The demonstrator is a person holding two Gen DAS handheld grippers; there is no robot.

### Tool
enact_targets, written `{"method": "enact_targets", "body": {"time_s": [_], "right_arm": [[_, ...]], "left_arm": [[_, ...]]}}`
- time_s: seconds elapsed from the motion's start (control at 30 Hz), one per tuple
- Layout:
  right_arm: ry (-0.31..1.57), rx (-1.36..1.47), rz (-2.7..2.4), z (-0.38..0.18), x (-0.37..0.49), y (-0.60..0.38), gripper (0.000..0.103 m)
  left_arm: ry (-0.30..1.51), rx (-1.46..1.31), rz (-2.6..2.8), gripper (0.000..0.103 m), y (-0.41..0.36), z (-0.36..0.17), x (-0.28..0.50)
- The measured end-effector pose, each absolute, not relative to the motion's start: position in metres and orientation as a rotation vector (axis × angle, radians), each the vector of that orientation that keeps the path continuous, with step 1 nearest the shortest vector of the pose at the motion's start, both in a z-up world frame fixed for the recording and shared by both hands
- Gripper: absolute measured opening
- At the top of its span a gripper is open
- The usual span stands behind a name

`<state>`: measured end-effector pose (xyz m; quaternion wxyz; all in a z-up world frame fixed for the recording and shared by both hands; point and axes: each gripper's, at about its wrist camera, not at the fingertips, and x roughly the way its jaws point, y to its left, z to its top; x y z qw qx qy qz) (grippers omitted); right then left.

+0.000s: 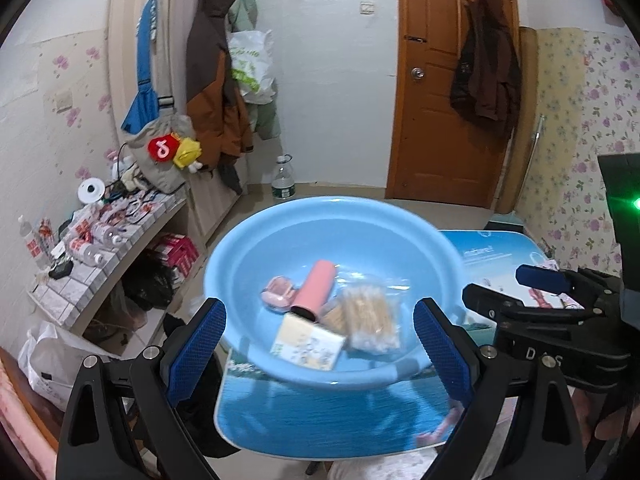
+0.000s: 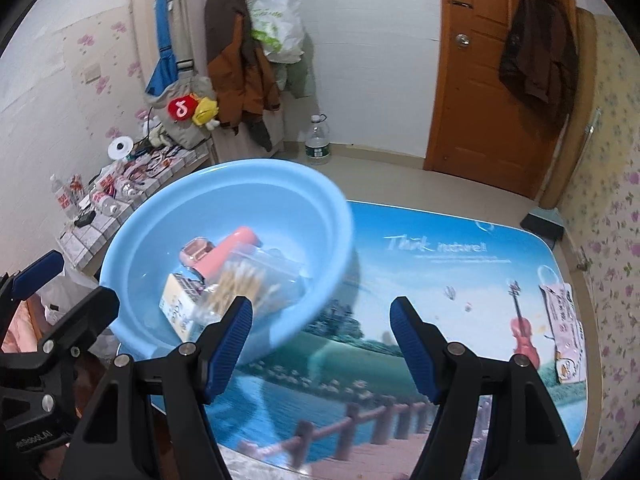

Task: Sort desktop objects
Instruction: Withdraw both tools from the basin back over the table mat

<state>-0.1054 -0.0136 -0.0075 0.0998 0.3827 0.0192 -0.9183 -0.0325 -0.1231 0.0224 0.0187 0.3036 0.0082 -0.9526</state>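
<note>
A light blue basin (image 1: 360, 236) (image 2: 240, 200) stands at the left end of the picture-printed table (image 2: 440, 280). Inside lie a pink cylinder (image 1: 316, 288) (image 2: 232, 248), a small pink case (image 1: 278, 292) (image 2: 196, 250), a printed box (image 1: 308, 344) (image 2: 178, 304) and a bag of cotton swabs (image 1: 368, 316) (image 2: 244, 284). My left gripper (image 1: 320, 344) hangs open just before the basin's near rim, with nothing between its pads. My right gripper (image 2: 322, 340) is open over the bare table, right of the basin. A pink packet (image 2: 564, 332) lies at the table's right edge.
A tiled shelf (image 1: 100, 264) crowded with bottles stands left of the table. On the floor beyond is a water bottle (image 2: 318, 140), near a wooden door (image 2: 488, 100). Coats and bags hang on the far wall. A flowered wall runs close along the table's right side.
</note>
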Motion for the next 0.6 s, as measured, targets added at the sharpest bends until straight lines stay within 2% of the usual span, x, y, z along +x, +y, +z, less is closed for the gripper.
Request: {"method": "enact_targets", "body": {"time_s": [0.2, 0.6], "right_arm": [[0.063, 1.113, -2.757, 0.003, -0.091, 0.017, 0.073], [-0.104, 1.142, -2.807, -0.001, -0.073, 0.084, 0.073]], "left_arm": [[0.018, 0.937, -2.994, 0.096, -0.092, 0.03, -0.035], [-0.059, 0.964, -3.028, 0.096, -0.035, 0.031, -0.038]]}}
